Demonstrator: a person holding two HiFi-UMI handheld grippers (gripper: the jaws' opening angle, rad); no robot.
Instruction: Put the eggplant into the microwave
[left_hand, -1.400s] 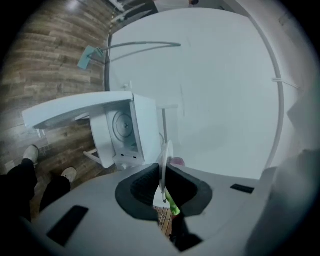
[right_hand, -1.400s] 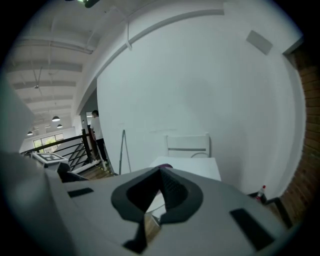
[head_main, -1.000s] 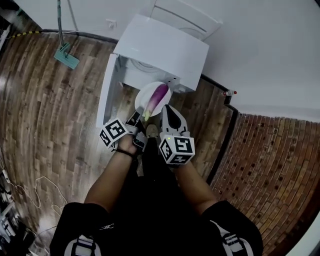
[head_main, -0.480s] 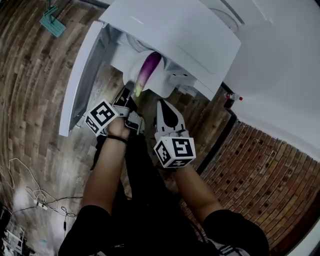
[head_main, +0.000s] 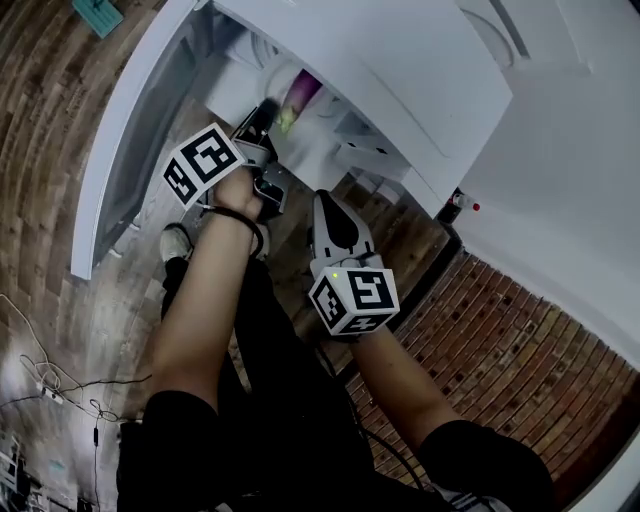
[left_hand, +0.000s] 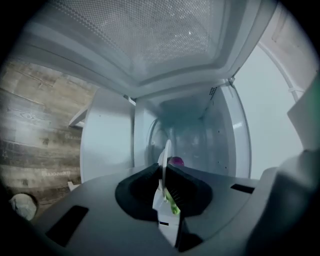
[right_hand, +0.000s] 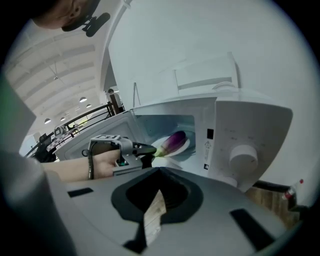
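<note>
Since half a second ago the left gripper (head_main: 262, 112) has pushed further into the microwave (head_main: 400, 70). In the head view most of the eggplant (head_main: 300, 95) now sits under the white top.

Around the microwave the floor (head_main: 50, 100) is brown wood planks, with a band of red brick (head_main: 520, 330) to the right and a plain white wall (head_main: 580, 150) behind. Thin cables (head_main: 60, 390) trail over the planks at the lower left, and a shoe (head_main: 176, 240) shows under the left forearm. The microwave door (head_main: 130, 140) hangs wide open on the left.

In the right gripper view the eggplant (right_hand: 174, 141) lies on a white plate (right_hand: 186, 146) inside the cavity. It is glossy purple, paling toward a green stem end that points at the left gripper. I cannot tell whether the plate rests on the cavity floor.

Its jaws are pinched on the plate's rim, which the left gripper view shows edge-on between them. The right gripper (head_main: 325, 200) hangs outside, below the opening, with its jaws drawn close together and nothing between them.
</note>
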